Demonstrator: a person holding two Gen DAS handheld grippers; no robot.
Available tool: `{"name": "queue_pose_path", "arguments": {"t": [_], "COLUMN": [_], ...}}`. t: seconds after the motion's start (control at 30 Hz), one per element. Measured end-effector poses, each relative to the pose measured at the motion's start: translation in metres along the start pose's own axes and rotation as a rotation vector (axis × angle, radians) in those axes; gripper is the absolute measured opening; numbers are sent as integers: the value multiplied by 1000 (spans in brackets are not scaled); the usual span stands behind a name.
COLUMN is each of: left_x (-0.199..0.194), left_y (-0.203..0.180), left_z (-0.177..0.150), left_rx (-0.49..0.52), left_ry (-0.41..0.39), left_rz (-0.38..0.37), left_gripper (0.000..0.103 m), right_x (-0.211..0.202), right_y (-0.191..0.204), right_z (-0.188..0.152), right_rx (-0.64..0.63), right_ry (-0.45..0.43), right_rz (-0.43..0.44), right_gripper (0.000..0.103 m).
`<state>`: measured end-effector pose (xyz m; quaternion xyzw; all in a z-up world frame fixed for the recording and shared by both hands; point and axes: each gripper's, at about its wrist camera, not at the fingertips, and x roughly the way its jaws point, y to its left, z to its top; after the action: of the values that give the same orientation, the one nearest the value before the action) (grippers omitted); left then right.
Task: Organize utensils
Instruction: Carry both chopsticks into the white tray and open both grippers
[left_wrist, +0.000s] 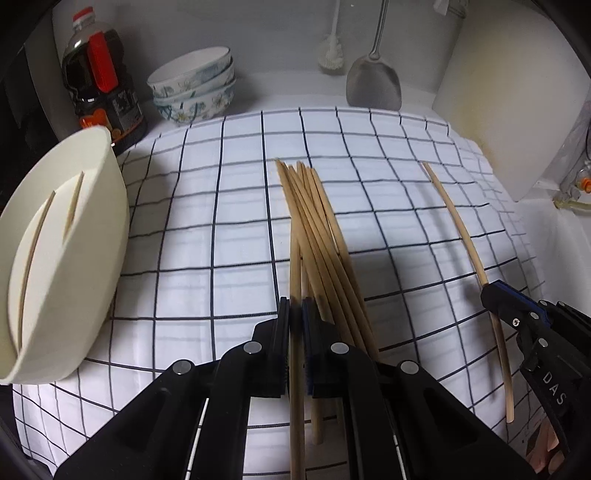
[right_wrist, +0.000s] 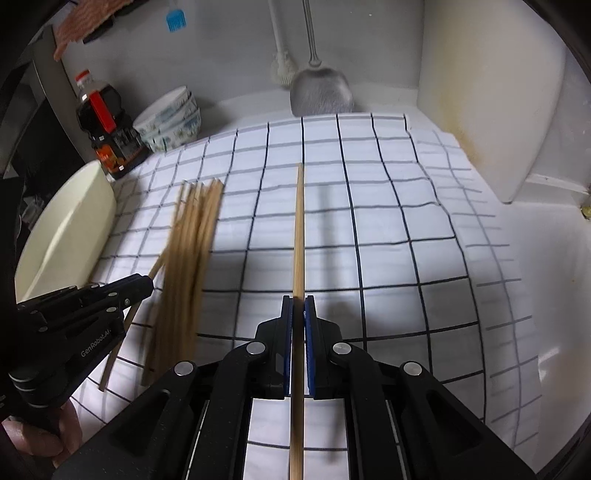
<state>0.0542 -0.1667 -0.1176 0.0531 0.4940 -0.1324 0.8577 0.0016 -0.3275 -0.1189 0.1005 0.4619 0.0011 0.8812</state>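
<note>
Several wooden chopsticks (left_wrist: 317, 236) lie in a loose bundle on a white checked cloth (left_wrist: 207, 229). My left gripper (left_wrist: 296, 310) is shut on one chopstick (left_wrist: 295, 266) at the bundle's left edge. My right gripper (right_wrist: 298, 306) is shut on a single chopstick (right_wrist: 298, 229) held apart, to the right of the bundle (right_wrist: 188, 251). That gripper (left_wrist: 498, 295) and its chopstick (left_wrist: 458, 221) also show at the right of the left wrist view. A cream holder (left_wrist: 62, 258) lies tilted at the left with two chopsticks (left_wrist: 40, 236) in it.
A dark sauce bottle (left_wrist: 99, 85) and stacked floral bowls (left_wrist: 194, 88) stand at the back left. A metal spatula (left_wrist: 373, 81) and a white brush (left_wrist: 332, 51) hang on the back wall. A cream board (left_wrist: 498, 103) leans at the right.
</note>
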Motion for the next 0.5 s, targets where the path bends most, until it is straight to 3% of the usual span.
{"name": "queue_pose_path", "arguments": {"t": [0.27, 0.5], "left_x": [-45, -92], "left_y": [30, 91], "left_z": [18, 26], "left_rx": [-26, -87], "left_ry": [-65, -138], "left_rz": [-3, 23], "left_gripper": [7, 7], "right_x": [-33, -49], "right_y": [21, 57], "right_z": [18, 39], "right_rx": [5, 4], "right_ry": [-57, -91], "right_rz": [48, 130], "right_gripper": [6, 6]}}
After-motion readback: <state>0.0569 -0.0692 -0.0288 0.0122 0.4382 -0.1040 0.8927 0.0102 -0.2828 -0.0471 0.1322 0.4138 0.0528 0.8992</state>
